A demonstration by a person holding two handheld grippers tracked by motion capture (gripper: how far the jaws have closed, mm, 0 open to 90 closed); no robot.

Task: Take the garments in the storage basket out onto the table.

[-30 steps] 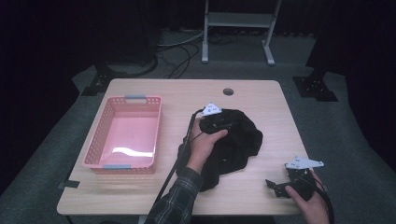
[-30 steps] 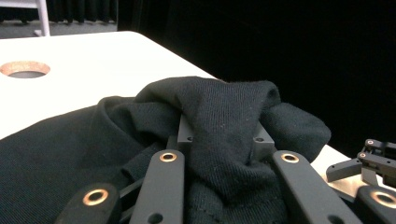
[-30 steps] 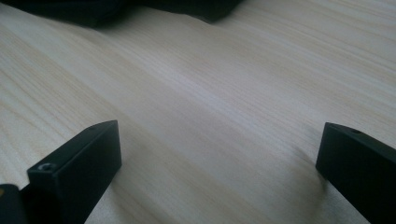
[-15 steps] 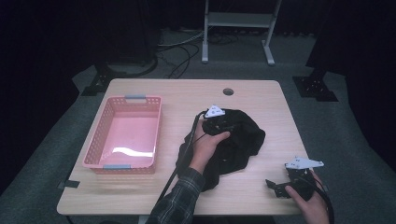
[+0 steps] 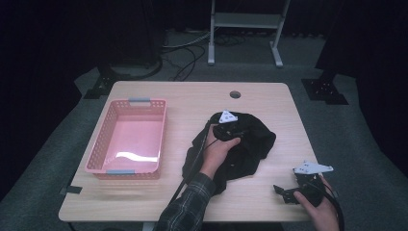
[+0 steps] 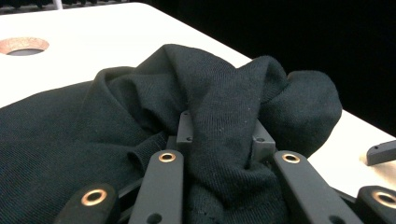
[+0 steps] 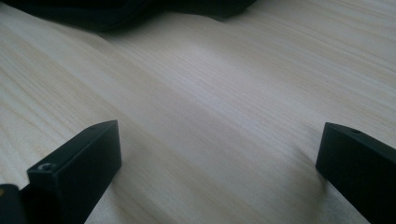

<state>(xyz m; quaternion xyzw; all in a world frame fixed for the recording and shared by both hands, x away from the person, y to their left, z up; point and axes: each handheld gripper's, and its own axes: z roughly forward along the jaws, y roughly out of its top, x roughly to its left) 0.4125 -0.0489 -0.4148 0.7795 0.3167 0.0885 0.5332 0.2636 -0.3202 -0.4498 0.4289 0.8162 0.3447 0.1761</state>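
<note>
A black garment lies crumpled on the table right of centre. My left gripper rests on its upper left part with a hand around it. In the left gripper view a thick fold of the garment is pinched between the black jaws of the left gripper, which is shut on it. My right gripper lies near the table's front right corner, apart from the cloth. Its jaws stand wide open over bare wood in the right gripper view, with the garment's edge farther off.
A pink plastic basket stands empty on the left half of the table. A round cable hole sits near the far edge. Black cables trail from both grippers toward the front edge. A metal stand is behind the table.
The left hand has shifted slightly toward the near side with the fold in its jaws, and the cloth is bunched a little more. The right hand has not moved.
</note>
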